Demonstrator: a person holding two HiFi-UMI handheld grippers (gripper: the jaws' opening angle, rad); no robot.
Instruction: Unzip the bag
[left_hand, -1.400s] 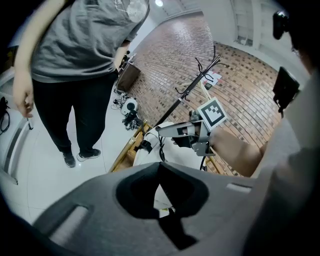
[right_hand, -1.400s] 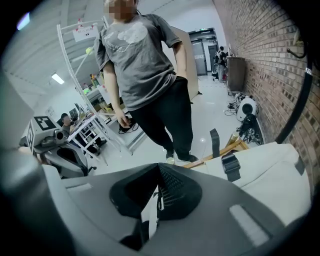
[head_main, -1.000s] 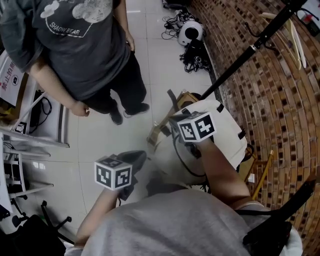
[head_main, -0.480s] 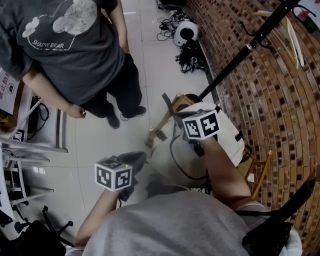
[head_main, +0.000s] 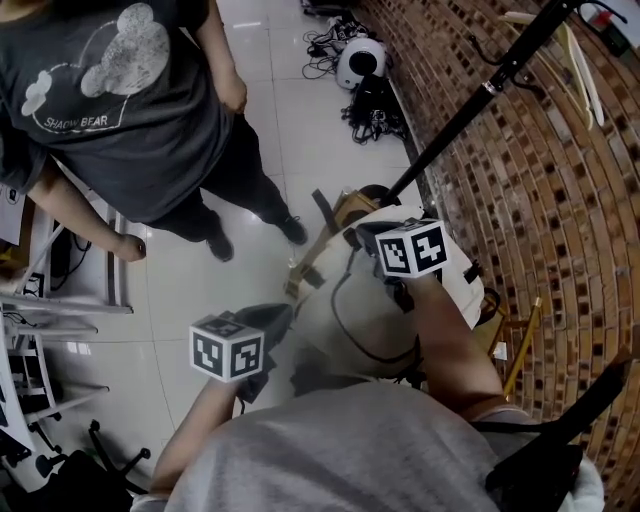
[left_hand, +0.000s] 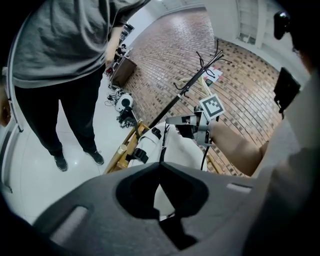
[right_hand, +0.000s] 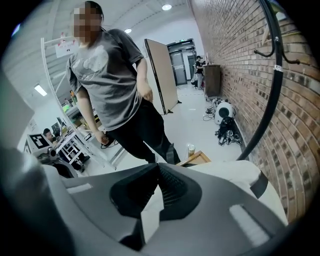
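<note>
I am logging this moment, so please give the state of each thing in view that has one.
left gripper: jaws together, beside the bag.
right gripper: jaws together, over the bag.
bag: resting against the wooden frame; zipper state cannot be told.
bystander: standing.

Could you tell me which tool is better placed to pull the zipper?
Right, probably: the right tool sits over the white bag by its dark zipper line; the left tool is off its edge.
</note>
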